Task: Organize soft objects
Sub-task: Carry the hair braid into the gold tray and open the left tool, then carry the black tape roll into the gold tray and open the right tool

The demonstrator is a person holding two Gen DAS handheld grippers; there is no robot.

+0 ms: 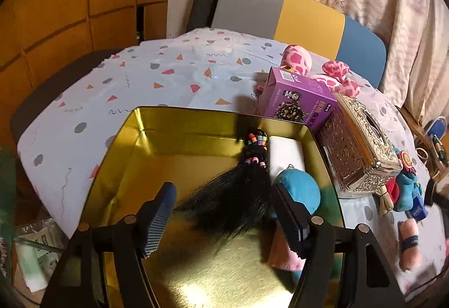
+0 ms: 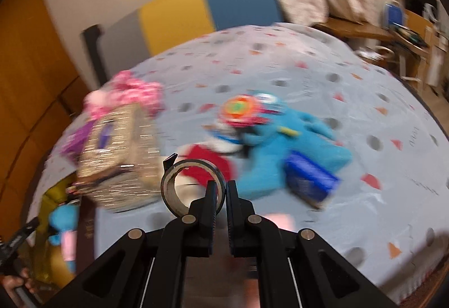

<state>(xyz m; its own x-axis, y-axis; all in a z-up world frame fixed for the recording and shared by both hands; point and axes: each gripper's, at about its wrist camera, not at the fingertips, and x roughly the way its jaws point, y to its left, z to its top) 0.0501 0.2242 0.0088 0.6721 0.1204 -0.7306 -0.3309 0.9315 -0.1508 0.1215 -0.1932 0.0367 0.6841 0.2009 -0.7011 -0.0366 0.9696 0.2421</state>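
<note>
My left gripper (image 1: 221,198) is open above a gold tin box (image 1: 179,122). A black furry tassel with coloured beads (image 1: 238,190) lies in the box between the fingers, beside a blue plush (image 1: 300,190), a white roll (image 1: 286,150) and a pink plush (image 1: 283,254). My right gripper (image 2: 223,187) is shut on the rim of a tape roll (image 2: 179,190) and holds it above the table. The right wrist view is blurred. A blue plush toy (image 2: 283,150) with a red and orange disc (image 2: 238,108) lies ahead of it.
A purple carton (image 1: 297,97), an ornate metal tissue box (image 1: 356,150) and a pink spotted plush (image 1: 297,58) stand right of the tin. A small pink plush (image 1: 409,243) lies at the right. A patterned cloth (image 1: 157,77) covers the table. A chair (image 1: 308,21) stands behind.
</note>
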